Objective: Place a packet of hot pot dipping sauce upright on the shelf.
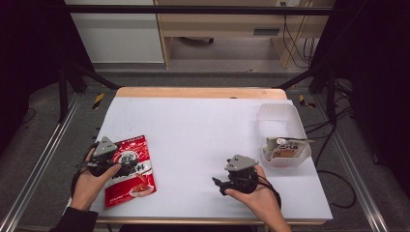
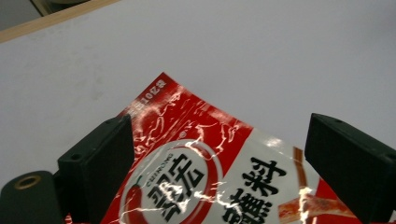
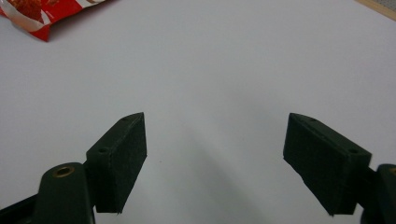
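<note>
Reading perhaps "CUIHONG" (red sauce packet (image 2: 210, 172))

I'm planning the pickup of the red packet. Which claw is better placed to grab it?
Left. The left claw is open right over the red packet, jaws either side of it. The right claw is open over bare table, away from the packet.
</note>
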Demonstrator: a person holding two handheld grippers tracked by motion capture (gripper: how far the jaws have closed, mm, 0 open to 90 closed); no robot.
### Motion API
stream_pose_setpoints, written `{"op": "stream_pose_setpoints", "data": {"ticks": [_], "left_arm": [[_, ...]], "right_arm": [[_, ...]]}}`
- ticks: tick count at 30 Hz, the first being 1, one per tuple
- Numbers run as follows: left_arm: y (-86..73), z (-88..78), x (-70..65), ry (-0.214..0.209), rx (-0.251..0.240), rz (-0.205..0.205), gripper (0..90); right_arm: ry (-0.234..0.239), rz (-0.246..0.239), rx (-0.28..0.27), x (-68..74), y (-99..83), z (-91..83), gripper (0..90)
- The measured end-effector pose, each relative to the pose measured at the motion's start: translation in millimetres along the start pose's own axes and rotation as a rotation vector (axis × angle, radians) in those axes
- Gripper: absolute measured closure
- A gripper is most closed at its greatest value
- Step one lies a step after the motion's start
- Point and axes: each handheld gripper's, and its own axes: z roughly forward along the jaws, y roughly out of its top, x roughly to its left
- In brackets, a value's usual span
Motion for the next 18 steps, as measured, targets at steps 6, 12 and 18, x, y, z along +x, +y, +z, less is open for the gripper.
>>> {"op": "stream_pose_setpoints", "data": {"ticks": [6, 12, 18], "left_arm": [[-11.1, -13.9, 21.5, 0.037, 0.000, 0.000, 7.4], [-25.4, -23.2, 46.2, 0.075, -0.002, -0.047, 9.1], [-34.7, -16.4, 62.6, 0.085, 0.039, -0.063, 10.6]], "right_arm": [[-0.009, 0.018, 0.001, -1.8, -7.5, 2.7, 21.6], [-0.011, 0.019, 0.005, -2.6, -9.0, 5.8, 21.7], [-0.008, 0.018, 0.022, -1.6, -11.0, 8.8, 21.7]]}}
